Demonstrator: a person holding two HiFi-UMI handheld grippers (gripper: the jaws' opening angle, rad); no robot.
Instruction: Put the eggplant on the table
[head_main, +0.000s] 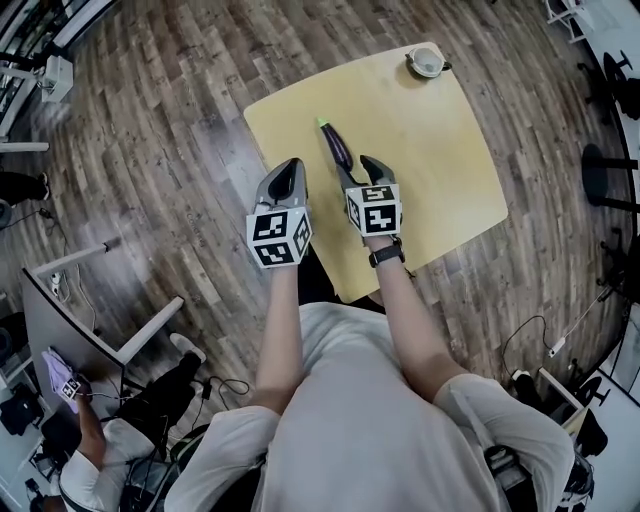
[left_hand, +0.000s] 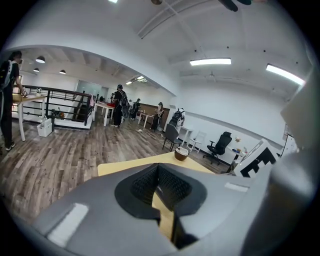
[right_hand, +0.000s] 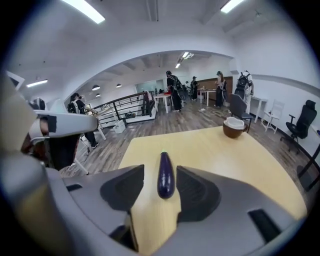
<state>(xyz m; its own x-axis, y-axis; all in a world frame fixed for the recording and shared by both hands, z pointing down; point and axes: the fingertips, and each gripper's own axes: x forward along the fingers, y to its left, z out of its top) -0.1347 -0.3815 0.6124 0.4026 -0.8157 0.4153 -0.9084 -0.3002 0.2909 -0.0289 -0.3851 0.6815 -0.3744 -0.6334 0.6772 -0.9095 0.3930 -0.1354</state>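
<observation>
Right tool (head_main: 363, 172) hides the eggplant's (head_main: 337, 144) near end.

The light is bright and even. It comes from ceiling strip lights (left_hand: 210, 62) that glare white in both gripper views. Shadows are faint and soft, and the table (head_main: 440, 150) is evenly lit from its near edge to its far corners. All three views are wide-angle: the floorboards (head_main: 150, 150) curve toward the head view's edges, and the gripper views sit in round frames with black corners. The left gripper (left_hand: 158, 172) and right gripper (right_hand: 160, 175) loom close and blurred, while the room behind is sharper.
</observation>
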